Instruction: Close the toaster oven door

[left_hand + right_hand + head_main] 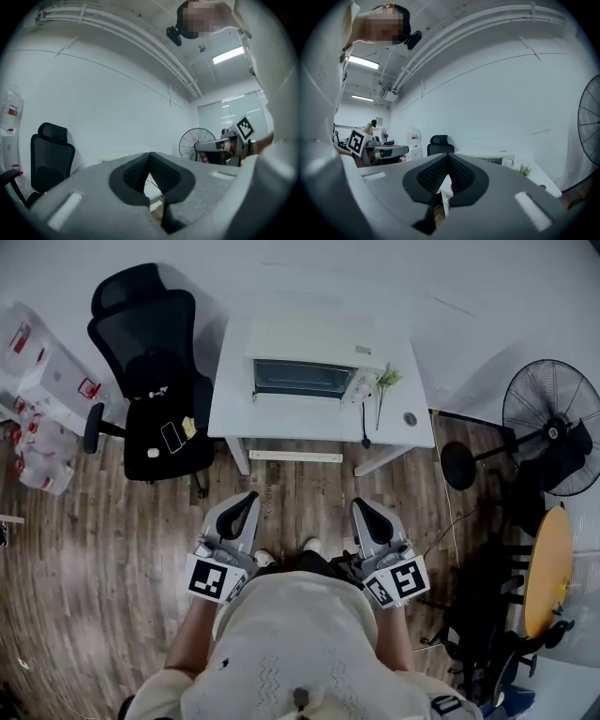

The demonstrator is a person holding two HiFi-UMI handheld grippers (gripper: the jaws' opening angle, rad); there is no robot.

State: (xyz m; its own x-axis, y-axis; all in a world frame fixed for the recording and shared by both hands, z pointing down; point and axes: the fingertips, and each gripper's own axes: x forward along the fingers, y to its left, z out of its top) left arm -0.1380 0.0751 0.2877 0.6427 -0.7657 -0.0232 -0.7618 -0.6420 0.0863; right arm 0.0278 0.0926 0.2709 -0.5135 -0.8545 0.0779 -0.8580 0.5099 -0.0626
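Toaster oven on desk at 12 o'clock, long axis 9-to-3, glass front facing 6, toward me. My left hand-held gripper, right hand-held gripper: both clenched, empty, aimed at 12.

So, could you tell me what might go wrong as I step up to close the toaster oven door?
One: the green sprig sits right beside the toaster oven, so a swing of the right gripper could knock it. Two: a dark cord hangs over the table's front edge and might snag. Three: the left gripper and the right are shut, so only a push works, possibly shoving the oven back.
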